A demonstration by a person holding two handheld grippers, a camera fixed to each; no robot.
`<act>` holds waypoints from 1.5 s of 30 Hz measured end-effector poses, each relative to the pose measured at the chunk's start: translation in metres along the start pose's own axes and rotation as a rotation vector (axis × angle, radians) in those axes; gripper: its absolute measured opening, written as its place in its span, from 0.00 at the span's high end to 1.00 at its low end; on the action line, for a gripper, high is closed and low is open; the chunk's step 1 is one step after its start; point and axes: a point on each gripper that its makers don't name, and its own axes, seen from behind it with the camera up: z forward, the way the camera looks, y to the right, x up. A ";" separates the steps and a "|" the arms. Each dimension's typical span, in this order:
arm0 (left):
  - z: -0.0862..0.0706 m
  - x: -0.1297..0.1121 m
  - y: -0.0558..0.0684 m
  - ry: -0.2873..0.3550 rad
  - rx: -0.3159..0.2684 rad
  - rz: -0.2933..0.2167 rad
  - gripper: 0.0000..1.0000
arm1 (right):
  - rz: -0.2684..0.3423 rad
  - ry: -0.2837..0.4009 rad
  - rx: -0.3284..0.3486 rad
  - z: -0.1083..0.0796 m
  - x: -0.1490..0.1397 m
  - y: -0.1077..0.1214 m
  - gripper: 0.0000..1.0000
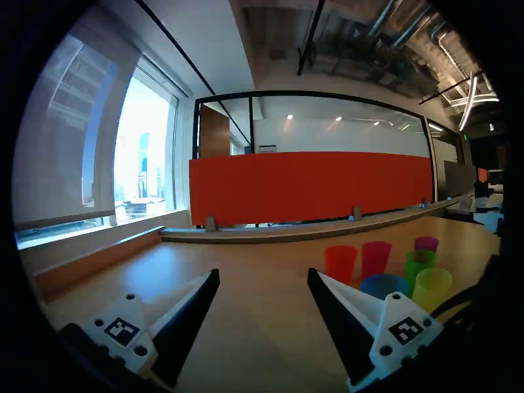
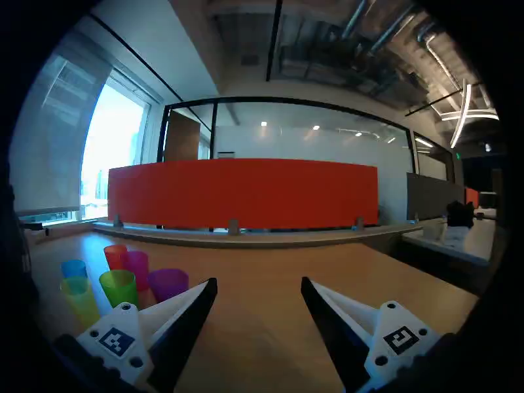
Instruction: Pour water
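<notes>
Both my cameras sit low over the light wooden desk (image 1: pixel 262 281), close to its top, facing the long orange partition panel (image 1: pixel 308 187). The left gripper view has the cluster of translucent coloured plastic cups (image 1: pixel 384 286) at lower right of the frame; the right gripper view has it at lower left. Both views share panel, cups and desk.

In the left gripper view, the left gripper (image 1: pixel 262 272) covers the lower part of the blue cup (image 1: pixel 384 285) and the base of the yellow cup (image 1: pixel 432 287). In the right gripper view, the right gripper (image 2: pixel 257 281) hides the bases of the purple cup (image 2: pixel 168 283) and the green cup (image 2: pixel 118 285). Whether any cup holds water cannot be told.
</notes>
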 end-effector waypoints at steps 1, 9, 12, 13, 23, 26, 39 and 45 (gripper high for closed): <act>0.000 0.002 0.002 0.000 -0.005 0.003 0.00 | -0.002 0.001 0.001 -0.001 0.002 -0.001 0.01; 0.000 0.016 0.014 -0.020 -0.051 -0.019 0.00 | -0.013 -0.001 0.043 -0.007 0.022 -0.011 0.01; -0.001 0.022 0.018 -0.031 -0.079 -0.022 0.00 | -0.016 -0.017 0.070 -0.007 0.026 -0.017 0.01; -0.001 0.024 0.019 -0.037 -0.089 -0.020 0.00 | -0.017 -0.024 0.081 -0.007 0.027 -0.020 0.01; 0.001 0.052 0.036 -0.074 -0.187 0.008 0.00 | -0.062 -0.072 0.194 0.000 0.050 -0.046 0.01; 0.001 0.060 0.044 -0.084 -0.226 0.011 0.00 | -0.079 -0.084 0.243 0.001 0.058 -0.057 0.01; -0.008 0.075 0.078 -0.196 -0.425 0.025 0.00 | -0.189 -0.172 0.512 -0.011 0.075 -0.108 0.01; -0.015 0.068 0.096 -0.286 -0.528 0.031 0.00 | -0.240 -0.224 0.619 -0.018 0.074 -0.128 0.01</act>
